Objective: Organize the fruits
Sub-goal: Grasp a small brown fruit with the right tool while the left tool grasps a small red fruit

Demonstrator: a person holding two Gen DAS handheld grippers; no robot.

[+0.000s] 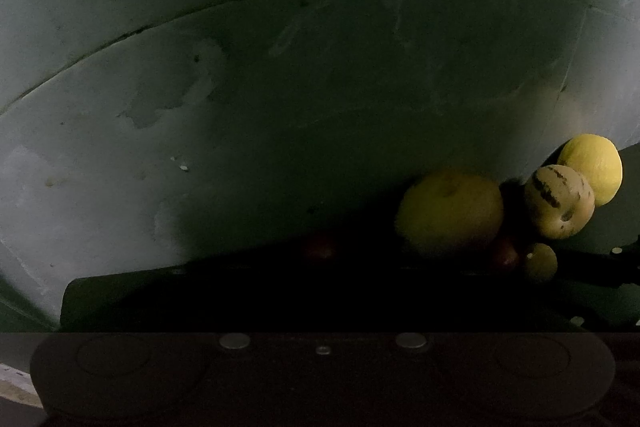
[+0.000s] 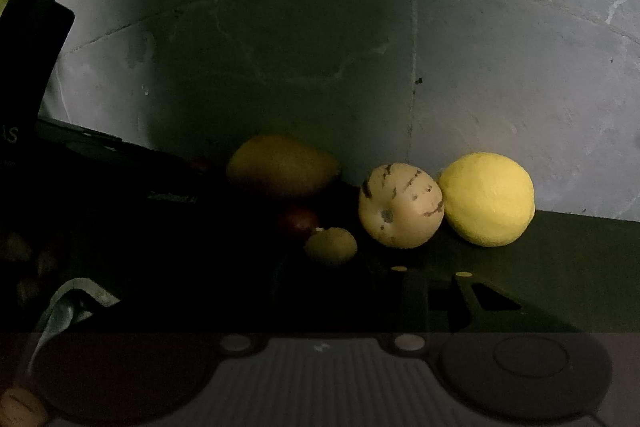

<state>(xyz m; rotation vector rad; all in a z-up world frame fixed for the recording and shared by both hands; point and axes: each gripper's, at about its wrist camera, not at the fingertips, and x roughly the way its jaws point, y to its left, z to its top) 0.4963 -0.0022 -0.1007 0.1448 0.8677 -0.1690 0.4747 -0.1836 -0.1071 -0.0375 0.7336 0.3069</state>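
Observation:
Several fruits sit on a dark surface (image 2: pixel 580 267) against a grey wall. In the right wrist view a yellow lemon (image 2: pixel 488 199) touches a cream fruit with dark stripes (image 2: pixel 400 207). Left of them lie a large dull-yellow fruit (image 2: pixel 280 165), a small dark red fruit (image 2: pixel 298 221) and a small yellow fruit (image 2: pixel 331 246). The left wrist view shows the same group at lower right: lemon (image 1: pixel 592 167), striped fruit (image 1: pixel 558 207), large yellow fruit (image 1: pixel 450 211), red fruit (image 1: pixel 505 255), small yellow fruit (image 1: pixel 540 261). Only each gripper's dark housing shows along the bottom edge; no fingers are visible.
The scene is very dim. A grey tiled wall (image 2: pixel 480 67) stands right behind the fruits. A tall black object (image 2: pixel 32 67) rises at the left, with a crumpled clear bag (image 2: pixel 72 299) below it. Another faint reddish fruit (image 1: pixel 320 247) lies in shadow.

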